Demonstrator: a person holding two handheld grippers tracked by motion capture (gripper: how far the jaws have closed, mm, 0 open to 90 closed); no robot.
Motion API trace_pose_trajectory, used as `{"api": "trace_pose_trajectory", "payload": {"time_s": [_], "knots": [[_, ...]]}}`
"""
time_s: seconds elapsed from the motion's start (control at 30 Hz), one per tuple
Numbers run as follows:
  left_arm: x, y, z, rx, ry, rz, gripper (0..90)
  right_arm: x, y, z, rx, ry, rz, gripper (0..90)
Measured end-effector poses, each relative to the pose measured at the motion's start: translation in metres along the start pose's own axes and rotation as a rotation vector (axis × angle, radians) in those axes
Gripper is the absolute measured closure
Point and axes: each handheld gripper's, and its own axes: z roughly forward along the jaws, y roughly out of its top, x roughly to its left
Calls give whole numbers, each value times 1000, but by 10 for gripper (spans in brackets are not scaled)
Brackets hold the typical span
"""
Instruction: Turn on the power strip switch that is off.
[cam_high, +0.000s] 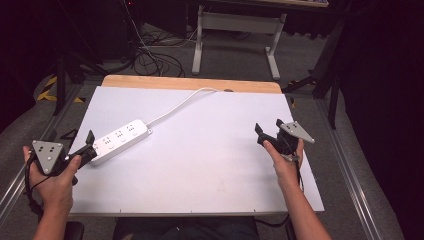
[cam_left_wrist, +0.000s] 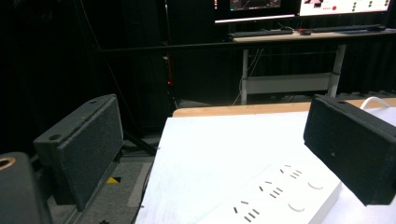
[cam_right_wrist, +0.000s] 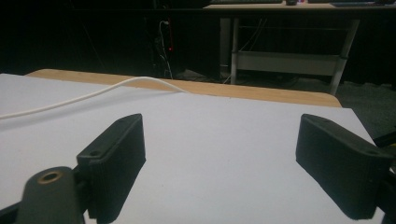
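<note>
A white power strip (cam_high: 119, 140) lies at the left of the white table (cam_high: 200, 165), its white cable (cam_high: 175, 106) running to the far edge. My left gripper (cam_high: 89, 145) is open at the strip's near end; in the left gripper view the power strip (cam_left_wrist: 275, 196) sits low between the wide-apart jaws, with nothing gripped. My right gripper (cam_high: 267, 131) is open over bare table at the right. In the right gripper view the jaws stand wide apart and the cable (cam_right_wrist: 84, 95) crosses the far left.
A wooden strip (cam_high: 190, 82) edges the table's far side. Beyond it stand a desk frame (cam_high: 235, 35) and loose cables on the floor (cam_high: 150, 60). Metal rails run along both sides of the table. Monitors (cam_left_wrist: 299, 7) glow on the far desk.
</note>
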Motion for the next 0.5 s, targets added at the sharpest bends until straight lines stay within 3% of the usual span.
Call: {"api": "trace_pose_trajectory", "payload": {"time_s": [0.13, 0.33, 0.5], "knots": [[0, 0, 1, -4, 9, -5, 63, 0, 0, 0, 1, -2, -3, 163], [-3, 3, 2, -24, 30, -32, 155, -1, 0, -1, 2, -7, 0, 163], [-5, 6, 1, -40, 56, -16, 368, -1, 0, -1, 5, -7, -1, 164]]}}
